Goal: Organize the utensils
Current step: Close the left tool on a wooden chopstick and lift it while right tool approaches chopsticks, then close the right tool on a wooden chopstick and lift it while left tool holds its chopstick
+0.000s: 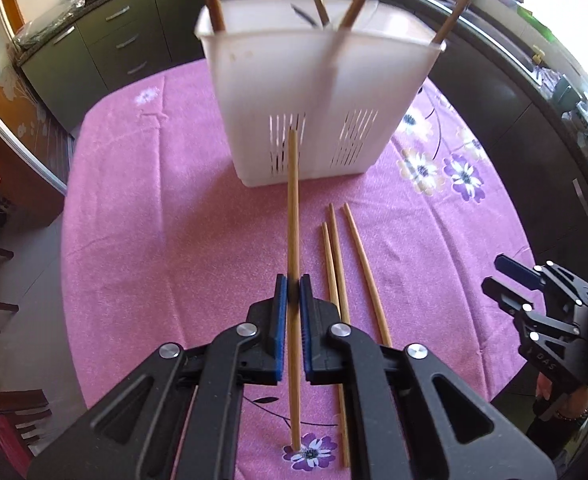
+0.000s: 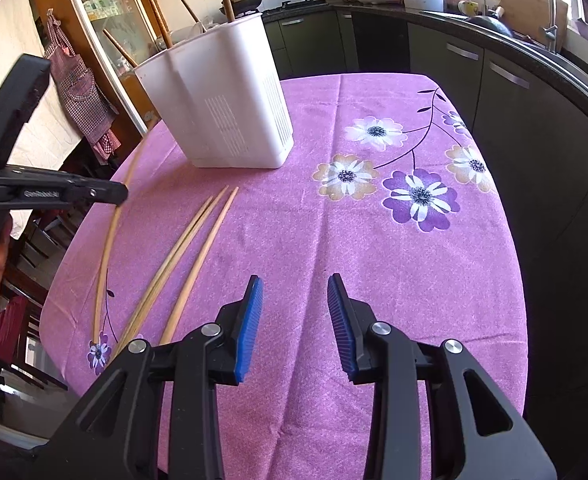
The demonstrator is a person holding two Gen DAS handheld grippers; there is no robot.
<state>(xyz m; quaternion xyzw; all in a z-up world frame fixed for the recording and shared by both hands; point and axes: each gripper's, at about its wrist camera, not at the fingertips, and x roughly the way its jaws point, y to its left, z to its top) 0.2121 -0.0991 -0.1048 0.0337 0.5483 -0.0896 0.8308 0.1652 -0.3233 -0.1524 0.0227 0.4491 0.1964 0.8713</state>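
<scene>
The left gripper (image 1: 292, 292) is clamped on one chopstick (image 1: 292, 216) whose long axis points straight at the white utensil holder (image 1: 313, 96) at the table's far edge; three chopsticks (image 1: 339, 264) lie just right, nearer the half-open, empty right gripper (image 2: 294, 320)

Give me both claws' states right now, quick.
Left claw: shut on a chopstick.
Right claw: open, holding nothing, above the tablecloth.

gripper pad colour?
Blue, ribbed. Clearest on the right gripper in the right wrist view.
</scene>
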